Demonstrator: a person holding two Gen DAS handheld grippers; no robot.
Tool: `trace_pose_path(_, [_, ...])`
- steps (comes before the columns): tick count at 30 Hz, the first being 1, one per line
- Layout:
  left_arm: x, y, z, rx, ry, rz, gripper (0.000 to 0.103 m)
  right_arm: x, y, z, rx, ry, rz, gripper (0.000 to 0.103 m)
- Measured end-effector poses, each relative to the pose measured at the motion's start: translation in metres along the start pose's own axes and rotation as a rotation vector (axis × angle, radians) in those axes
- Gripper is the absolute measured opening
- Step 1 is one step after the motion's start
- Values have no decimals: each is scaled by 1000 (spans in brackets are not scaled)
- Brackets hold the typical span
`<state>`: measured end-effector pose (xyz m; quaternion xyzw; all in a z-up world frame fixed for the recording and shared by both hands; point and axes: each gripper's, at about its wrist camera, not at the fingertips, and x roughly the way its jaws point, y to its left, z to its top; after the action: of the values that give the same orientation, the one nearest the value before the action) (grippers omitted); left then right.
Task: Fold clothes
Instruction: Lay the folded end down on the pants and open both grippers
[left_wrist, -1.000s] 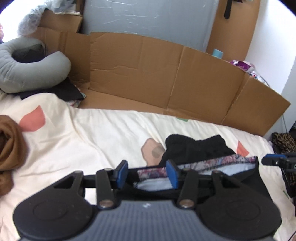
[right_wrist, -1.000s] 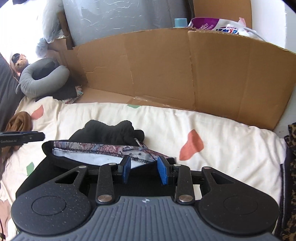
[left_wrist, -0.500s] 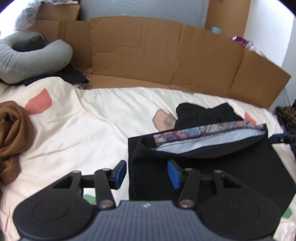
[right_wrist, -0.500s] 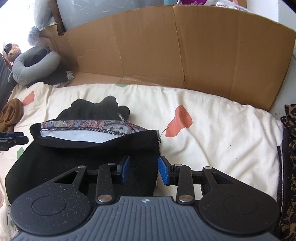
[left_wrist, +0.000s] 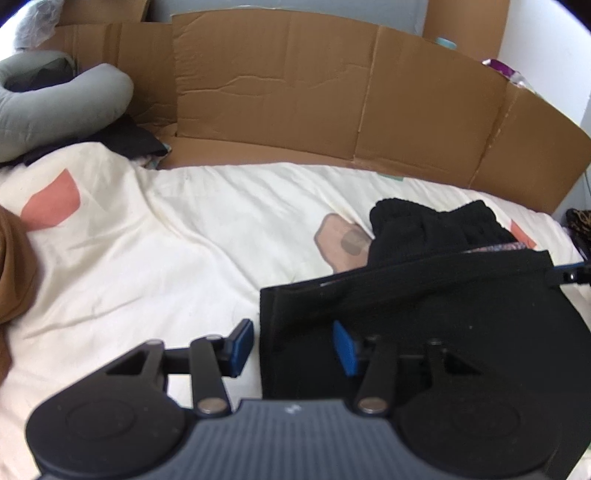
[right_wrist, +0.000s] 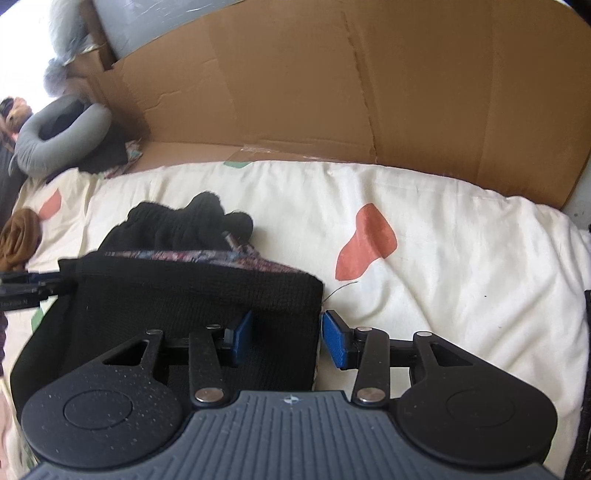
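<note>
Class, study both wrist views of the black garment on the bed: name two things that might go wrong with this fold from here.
1. The left tool, jaws closing, and the right tool, jaws opening, each straddle a side edge of the black garment; grabbing at different moments may skew the fold.
2. The patterned lining peeks out along the far edge, and the crumpled black clothing lies against it; either could get dragged along.

Garment (left_wrist: 424, 314) lies on bedding (left_wrist: 184, 240) (cardboard (left_wrist: 332, 92) behind).
</note>
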<state>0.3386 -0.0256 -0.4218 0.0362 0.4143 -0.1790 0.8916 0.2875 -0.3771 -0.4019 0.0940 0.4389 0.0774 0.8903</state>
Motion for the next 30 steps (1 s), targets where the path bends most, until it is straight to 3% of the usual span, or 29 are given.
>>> trace_pose_path(4, [3,0,2,-4,-7,-4,35,3,-4,2,27,-11,19,49])
trace_pose_path(6, [2,1,2,-10,-13,4,19,2,-6,3,34,-18,16,46])
trace_pose_path(7, [1,2,2,-9,-19,18,8,1,-6,3,26,-18,5,37])
trace_pose_path(8, [0,2,2,-15,-28,27,8,0,-7,3,18,-19,-6,21])
trace_pose_path(9, [-2,3,1,-27,-40,33,7,0,-7,4,10,-19,-16,12])
trace_pose_path(11, [-4,4,-1,-37,-53,41,6,-2,-5,4,-10,-25,-25,4])
trace_pose_path(18, [-7,8,0,-63,-69,53,5,-15,4,12,-65,-104,-50,3])
trace_pose_path(22, [2,6,1,-58,-33,53,7,-3,7,16,-93,-81,-79,3])
trace_pose_path(25, [7,5,1,-54,-9,56,14,7,5,14,-75,-42,-70,3])
trace_pose_path(28, [6,7,0,-55,-12,64,29,6,0,13,-28,-39,-51,8])
trace_pose_path(30, [7,10,-1,-63,-12,58,30,4,-3,13,-11,-48,-40,19])
